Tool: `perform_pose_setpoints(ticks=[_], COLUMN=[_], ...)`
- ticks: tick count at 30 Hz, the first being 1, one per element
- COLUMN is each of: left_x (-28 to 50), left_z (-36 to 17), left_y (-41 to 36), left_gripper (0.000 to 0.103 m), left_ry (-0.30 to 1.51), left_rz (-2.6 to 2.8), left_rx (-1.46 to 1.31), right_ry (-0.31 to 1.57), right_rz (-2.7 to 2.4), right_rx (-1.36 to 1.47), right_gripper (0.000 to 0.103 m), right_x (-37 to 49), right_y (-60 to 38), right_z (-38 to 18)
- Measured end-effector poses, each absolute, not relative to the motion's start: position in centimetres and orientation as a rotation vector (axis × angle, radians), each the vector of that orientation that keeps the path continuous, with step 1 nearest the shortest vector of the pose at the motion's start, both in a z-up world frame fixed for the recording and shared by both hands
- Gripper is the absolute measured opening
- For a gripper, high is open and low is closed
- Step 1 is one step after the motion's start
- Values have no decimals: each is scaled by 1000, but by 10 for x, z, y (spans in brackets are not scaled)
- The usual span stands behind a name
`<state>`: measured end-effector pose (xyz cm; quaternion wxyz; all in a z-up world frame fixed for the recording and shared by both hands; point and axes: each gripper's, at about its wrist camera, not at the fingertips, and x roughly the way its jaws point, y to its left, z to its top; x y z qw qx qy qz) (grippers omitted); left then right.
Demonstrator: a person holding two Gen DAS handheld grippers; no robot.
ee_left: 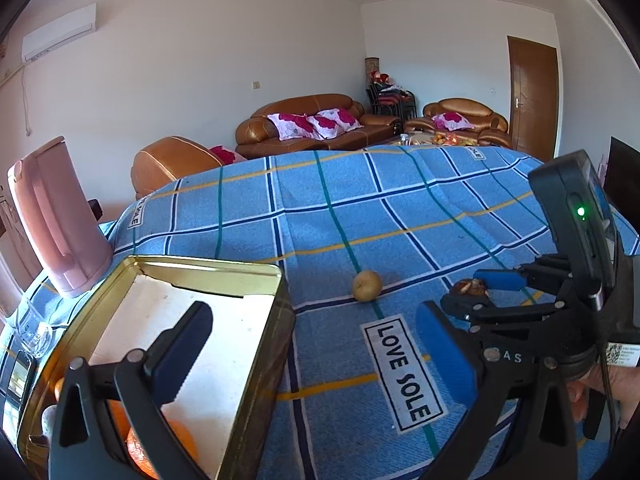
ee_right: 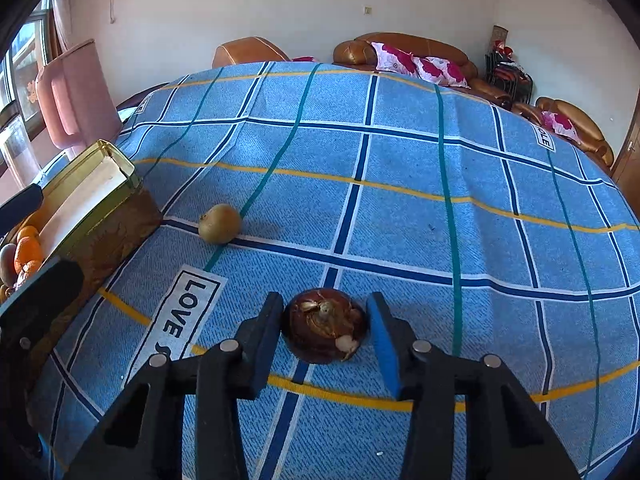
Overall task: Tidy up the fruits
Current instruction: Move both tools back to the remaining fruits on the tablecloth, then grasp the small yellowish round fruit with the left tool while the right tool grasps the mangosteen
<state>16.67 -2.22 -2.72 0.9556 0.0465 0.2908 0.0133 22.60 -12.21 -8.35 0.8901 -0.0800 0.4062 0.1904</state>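
A dark brown round fruit lies on the blue checked cloth. My right gripper is shut on it, one pad pressing each side. The left wrist view shows the same fruit low on the cloth in that gripper. A yellow-green fruit lies loose between it and the gold tin. Oranges sit in the tin's near end. My left gripper is open and holds nothing. One of its fingers hangs over the tin.
A pink kettle stands behind the tin at the table's left edge. A drinking glass and a phone lie left of the tin. Brown sofas stand beyond the table's far edge.
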Motion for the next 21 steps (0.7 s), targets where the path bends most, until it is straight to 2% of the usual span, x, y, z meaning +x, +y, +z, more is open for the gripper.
perform_pose_setpoints(ticks=[2,5,7,9,11,21], left_x=[170,176,183,194,207,253], left_z=[-29,-31,-33,-37,-41,-62], left_y=[-25,-34,-42,-50,-54,-66], left_gripper=[102,92,90,78,77,53], left_ry=[599,608,619,648,675,802], left_rz=[19,-2,-22,-42,-51,-83], left_rx=[101,121,131,141,136,153], right_ry=[839,814,796,777,764,747], right_rz=[384,343,292,252,228,218], right_rx=[-171,-137,-103,-73,-56,-56], right_gripper=[44,44,44,44,44,45], right_x=[224,225,225,224,223,223], right_y=[-122,-131,-140,-149,-154,-154], right_z=[-83,-79,-76,-73,-71,-67])
